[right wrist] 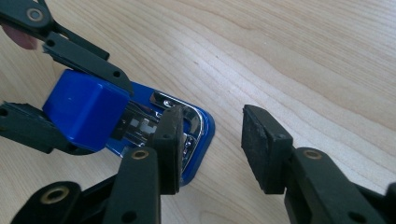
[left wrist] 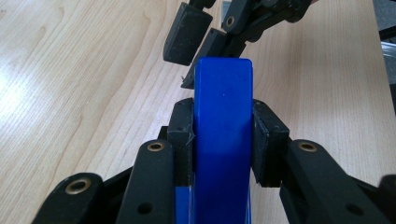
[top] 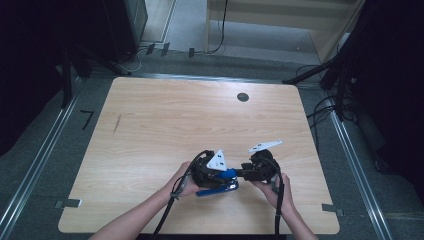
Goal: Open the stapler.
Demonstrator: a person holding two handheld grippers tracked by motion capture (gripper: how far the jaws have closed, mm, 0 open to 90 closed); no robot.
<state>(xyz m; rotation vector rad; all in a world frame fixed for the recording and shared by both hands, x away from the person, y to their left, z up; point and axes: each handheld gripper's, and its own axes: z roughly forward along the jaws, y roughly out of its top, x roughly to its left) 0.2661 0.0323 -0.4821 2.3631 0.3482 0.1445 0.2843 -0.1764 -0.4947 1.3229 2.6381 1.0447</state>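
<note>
From the high view, a pale wooden tabletop [top: 150, 125] carried a blue stapler [top: 220, 186] near its front edge, a little right of the middle. The person's forearms came in from the bottom. The left gripper [top: 226, 175] and the right gripper [top: 239, 174] met over the stapler, each with a grey three-cornered plate on top and a black cable trailing back toward the person. A small dark round hole [top: 243, 97] sat in the tabletop toward its far edge, well apart from the hands.

In the left gripper view, the left gripper [left wrist: 224, 133] was clenched on the blue stapler's top arm [left wrist: 223, 140]: both pads pressed flat against its two sides, and the arm ran up between them, its squared end reaching past the pads. Just beyond that end hung the right gripper [left wrist: 198, 46], its black fingers close to the blue tip, though contact could not be told.

In the right gripper view, the right gripper [right wrist: 212, 147] stood released, with nothing pressed between its pads. Its left finger [right wrist: 169, 147] lay in front of the stapler's base [right wrist: 198, 140], where the shiny metal plate showed; whether it touched was unclear. Its other finger hung over bare wood. The stapler's top arm [right wrist: 86, 109] was raised off the base and grasped by the left gripper [right wrist: 70, 102], one black finger above it and one below.
</note>
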